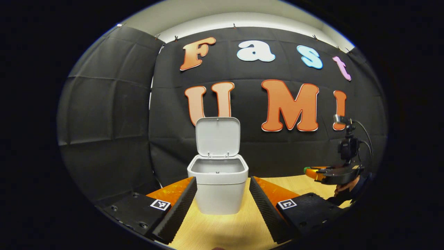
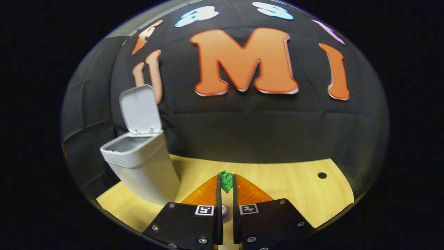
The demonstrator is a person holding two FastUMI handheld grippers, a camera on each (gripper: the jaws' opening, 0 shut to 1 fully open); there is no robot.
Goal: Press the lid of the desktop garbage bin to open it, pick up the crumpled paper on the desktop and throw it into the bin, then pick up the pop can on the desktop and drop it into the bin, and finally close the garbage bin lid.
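Bin [image 1: 218, 189] lid [image 1: 218, 136] up. Right gripper [image 2: 226, 180] pinches green paper wad [image 2: 226, 181] above desk [image 2: 295, 187]; left gripper [image 1: 222, 189] spread, idle, facing bin. Next: carry wad over opening, release.

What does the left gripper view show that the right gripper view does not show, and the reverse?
Left gripper view: the open left claw, with the bin seen between its fingers, and the right claw farther off at the right, held by a hand.
Right gripper view: the right claw's fingers pressed on green crumpled paper, and a small hole in the table.
Both: the bin with its lid raised, and the wooden table.
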